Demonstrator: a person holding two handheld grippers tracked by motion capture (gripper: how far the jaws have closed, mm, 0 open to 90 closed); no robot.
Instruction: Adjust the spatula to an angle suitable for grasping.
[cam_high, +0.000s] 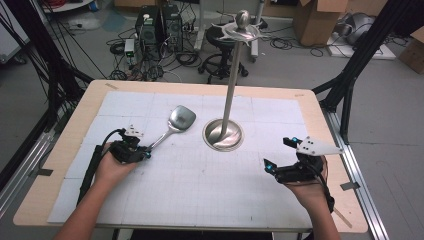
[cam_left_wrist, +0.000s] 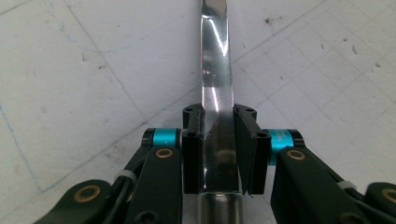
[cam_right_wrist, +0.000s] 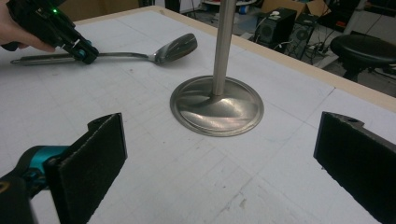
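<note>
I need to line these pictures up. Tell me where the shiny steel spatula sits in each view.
High view: shiny steel spatula lies left of centre, its handle running to the left gripper.
Left gripper view: its handle runs up the middle, clamped between the fingers.
Right gripper view: upper left.
Shared landmark: round steel stand base.

Even, fairly bright overhead light gives soft shadows on the white gridded sheet covering the bench. Glare streaks the polished flat steel handle and the round mirror-like steel base. Near black jaws look soft and blurred.
</note>
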